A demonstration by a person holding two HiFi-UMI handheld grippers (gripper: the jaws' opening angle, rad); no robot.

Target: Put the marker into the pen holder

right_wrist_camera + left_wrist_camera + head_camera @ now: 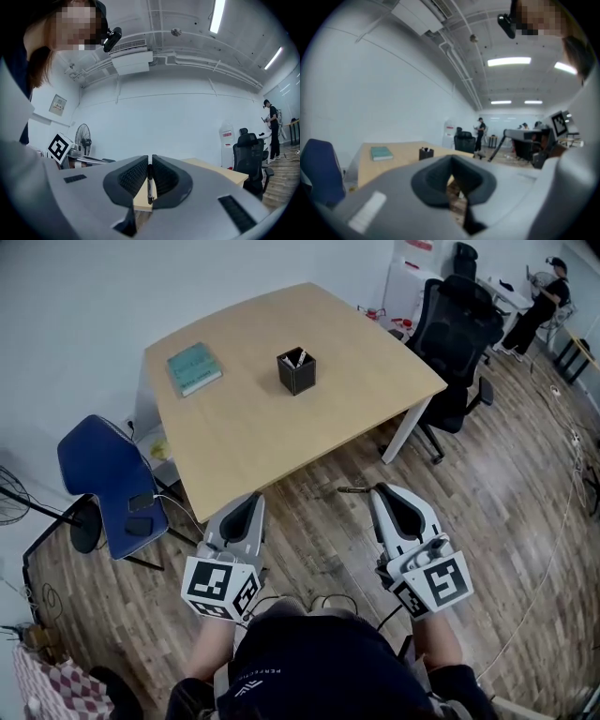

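The black square pen holder (296,370) stands near the middle of the wooden table (272,427), with a pen or two in it. My right gripper (382,493) hovers over the floor in front of the table, shut on a dark marker (354,490) that sticks out to its left. In the right gripper view the marker (149,185) stands upright, pinched between the ribbed pads (136,176). My left gripper (247,508) is level with the right one, jaws together and empty. From the left gripper view the pen holder (425,153) is far ahead on the table.
A teal book (194,367) lies at the table's back left. A blue chair (108,474) stands left of the table and a black office chair (455,329) at its right. A person (539,310) stands far right. A fan (82,136) is behind.
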